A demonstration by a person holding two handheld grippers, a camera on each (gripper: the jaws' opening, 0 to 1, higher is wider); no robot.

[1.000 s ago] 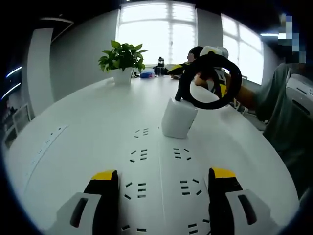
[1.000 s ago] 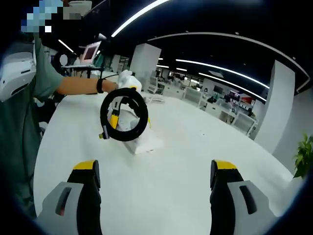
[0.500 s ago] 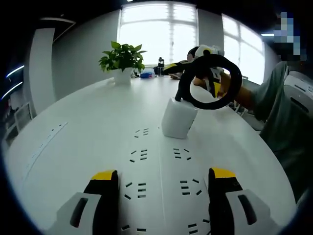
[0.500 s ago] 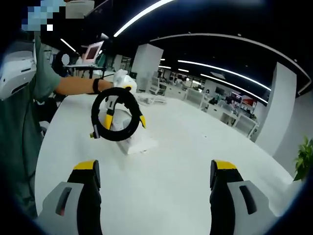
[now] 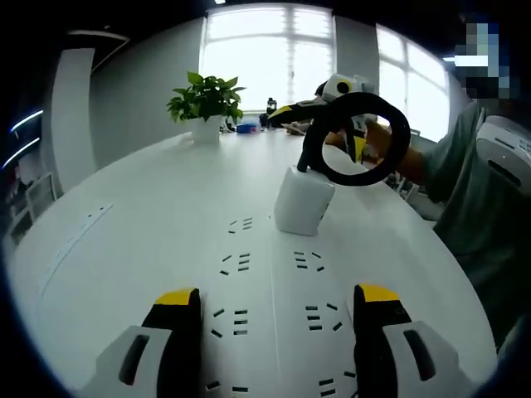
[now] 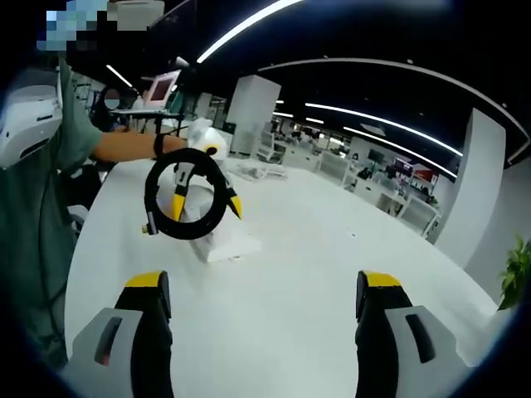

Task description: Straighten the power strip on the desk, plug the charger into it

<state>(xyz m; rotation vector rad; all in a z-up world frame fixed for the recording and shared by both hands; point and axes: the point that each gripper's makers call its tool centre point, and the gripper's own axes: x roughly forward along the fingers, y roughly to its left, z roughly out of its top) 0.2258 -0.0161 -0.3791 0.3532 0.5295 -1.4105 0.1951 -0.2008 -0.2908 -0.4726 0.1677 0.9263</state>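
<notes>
Charger (image 5: 302,201) is sitting plugged upright into the far end of the white power strip (image 5: 274,286) on the desk (image 5: 141,207), its black cable coil (image 5: 365,137) standing above; left gripper (image 5: 272,303) is hovering over the strip's near sockets, jaws apart, empty; right gripper (image 6: 264,286) is likewise gaping, holding nothing, with the charger at far left.

We are seeing a potted plant (image 5: 207,104) sitting on the far side of the white table (image 5: 141,207), with bright windows (image 5: 270,50) shining behind it; ceiling light strips (image 6: 241,29) are glowing over office desks (image 6: 377,186) beside a white pillar (image 6: 475,178)
</notes>
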